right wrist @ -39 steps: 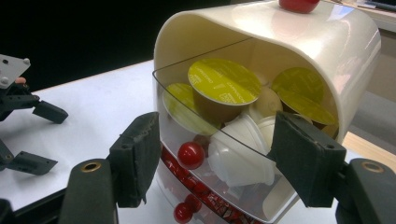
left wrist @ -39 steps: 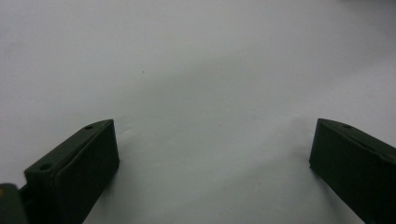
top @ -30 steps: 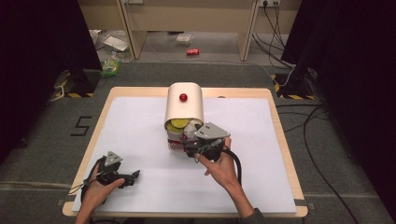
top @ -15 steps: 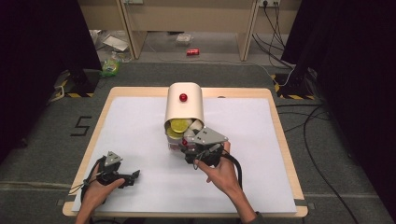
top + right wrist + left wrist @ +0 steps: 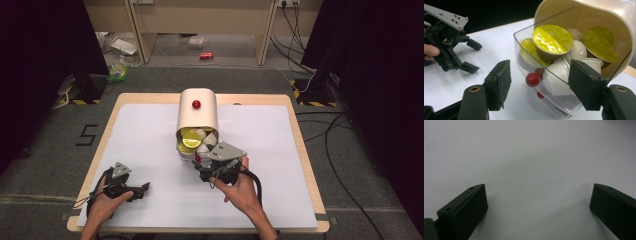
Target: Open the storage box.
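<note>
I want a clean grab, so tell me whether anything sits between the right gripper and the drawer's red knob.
Nothing visible does. The red knob on the clear drawer front lies between the jaws of the right gripper, which have just been closing; neither pad touches it yet.

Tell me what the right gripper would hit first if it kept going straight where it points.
Probably the red knob on the clear drawer full of capsules; it sits just ahead between the right gripper jaws, though depth is hard to judge.
</note>
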A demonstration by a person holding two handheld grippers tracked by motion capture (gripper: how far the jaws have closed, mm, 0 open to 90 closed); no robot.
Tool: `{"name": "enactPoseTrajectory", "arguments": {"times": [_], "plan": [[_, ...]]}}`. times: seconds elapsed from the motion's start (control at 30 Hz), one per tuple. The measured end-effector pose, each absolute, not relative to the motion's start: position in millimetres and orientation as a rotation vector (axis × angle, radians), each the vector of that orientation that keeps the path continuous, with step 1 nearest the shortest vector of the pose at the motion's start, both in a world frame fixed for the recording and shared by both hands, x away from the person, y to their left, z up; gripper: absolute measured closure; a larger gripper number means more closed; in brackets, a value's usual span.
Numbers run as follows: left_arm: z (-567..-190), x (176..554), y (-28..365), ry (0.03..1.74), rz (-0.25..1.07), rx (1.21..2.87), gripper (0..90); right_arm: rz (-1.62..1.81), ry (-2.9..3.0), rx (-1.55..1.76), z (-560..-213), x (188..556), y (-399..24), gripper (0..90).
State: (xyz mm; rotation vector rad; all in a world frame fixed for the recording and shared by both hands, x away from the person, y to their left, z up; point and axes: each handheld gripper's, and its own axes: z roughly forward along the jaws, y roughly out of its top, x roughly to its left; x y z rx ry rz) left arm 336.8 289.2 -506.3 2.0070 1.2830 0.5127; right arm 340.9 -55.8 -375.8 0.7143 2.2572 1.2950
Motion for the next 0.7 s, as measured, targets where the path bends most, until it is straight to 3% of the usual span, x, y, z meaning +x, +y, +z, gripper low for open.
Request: {"name": "enactPoseTrajectory", "arguments": {"times": [0.7], "plan": [[-506.3,336.8,289.3,1.283,0.512,2.007,0.5,1.288,2.300,0.695,-377.8,322.3,-60.3,38.1]]}}
